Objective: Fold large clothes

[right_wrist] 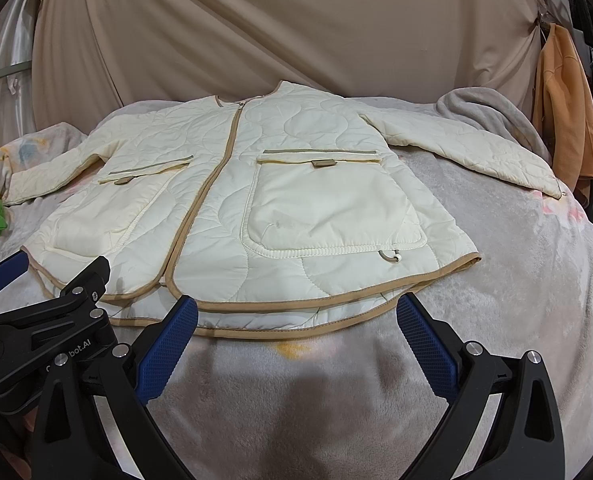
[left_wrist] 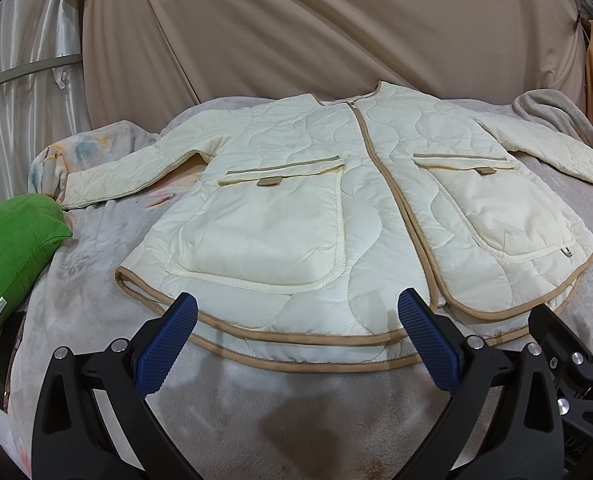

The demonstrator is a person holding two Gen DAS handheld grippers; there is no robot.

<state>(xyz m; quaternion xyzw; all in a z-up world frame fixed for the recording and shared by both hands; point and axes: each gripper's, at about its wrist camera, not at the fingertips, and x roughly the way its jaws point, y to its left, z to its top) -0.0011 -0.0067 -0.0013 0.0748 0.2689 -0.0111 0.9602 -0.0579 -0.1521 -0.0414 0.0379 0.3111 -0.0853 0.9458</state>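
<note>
A cream quilted jacket (left_wrist: 296, 208) with tan trim lies flat and zipped, front up, on a grey blanket (left_wrist: 296, 408), sleeves spread to both sides. It also shows in the right wrist view (right_wrist: 280, 208). My left gripper (left_wrist: 296, 320) is open and empty, its blue pads just over the jacket's near hem, left half. My right gripper (right_wrist: 296, 320) is open and empty at the near hem of the right half. The right gripper's body shows at the right edge of the left view (left_wrist: 568, 352); the left gripper's body shows at lower left of the right view (right_wrist: 48, 320).
A green pillow (left_wrist: 12, 256) lies left of the jacket's left sleeve. A dark phone-like slab (left_wrist: 4, 360) sits at the blanket's left edge. A bunched grey blanket fold (right_wrist: 484, 116) lies at back right. An orange garment (right_wrist: 564, 112) hangs at far right. A beige curtain (left_wrist: 316, 20) hangs behind.
</note>
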